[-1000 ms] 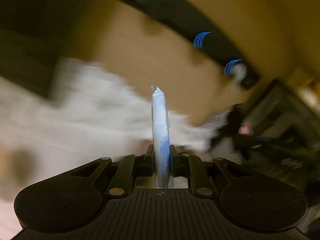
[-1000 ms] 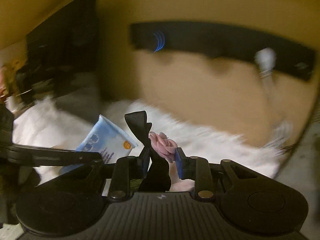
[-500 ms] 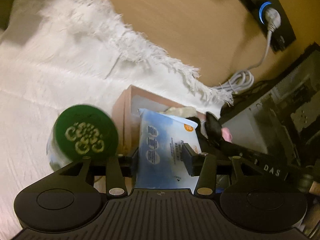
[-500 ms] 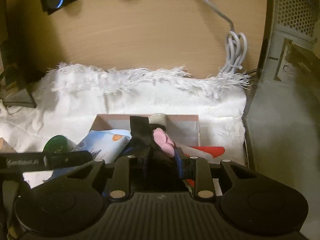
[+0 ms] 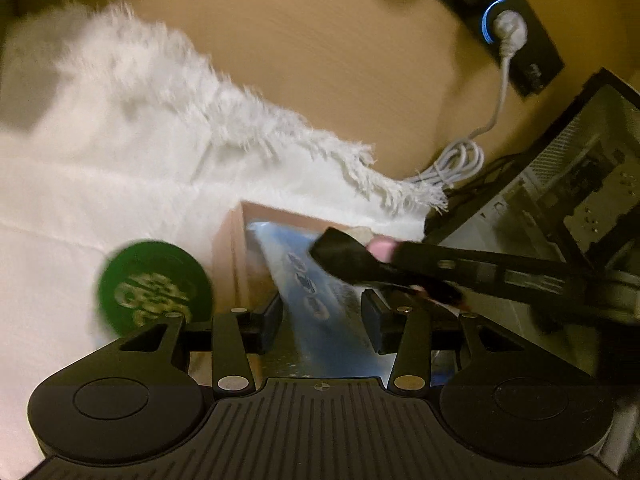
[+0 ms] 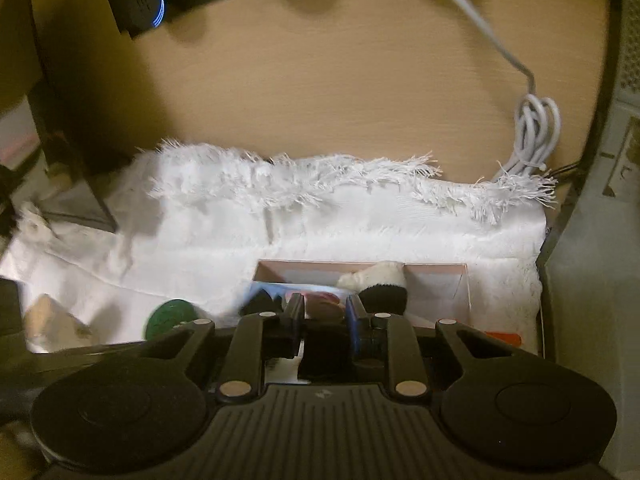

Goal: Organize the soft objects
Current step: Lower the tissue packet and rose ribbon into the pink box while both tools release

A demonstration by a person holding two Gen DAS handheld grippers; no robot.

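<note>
A pink cardboard box [image 5: 230, 248] sits on a white fringed cloth [image 5: 120, 168]. A blue tissue packet [image 5: 320, 300] lies slanted in the box between the open jaws of my left gripper [image 5: 322, 320], which no longer pinch it. My right gripper [image 6: 323, 320] is over the box [image 6: 436, 276], its jaws part-open around a pink flower with a black ribbon [image 6: 322, 302]. That ribbon [image 5: 344, 258] and the right gripper also show in the left wrist view. A cream and black plush piece [image 6: 378, 278] lies in the box.
A green round lid [image 5: 154, 284] stands left of the box; it also shows in the right wrist view [image 6: 172, 316]. A coiled grey cable [image 6: 536, 128], a black power strip [image 5: 516, 24] and a computer case [image 5: 580, 184] lie behind and to the right.
Both grippers swung down over the box. The left jaws opened and let the tissue packet drop into the box. The right jaws widened around the flower as it sank lower.
</note>
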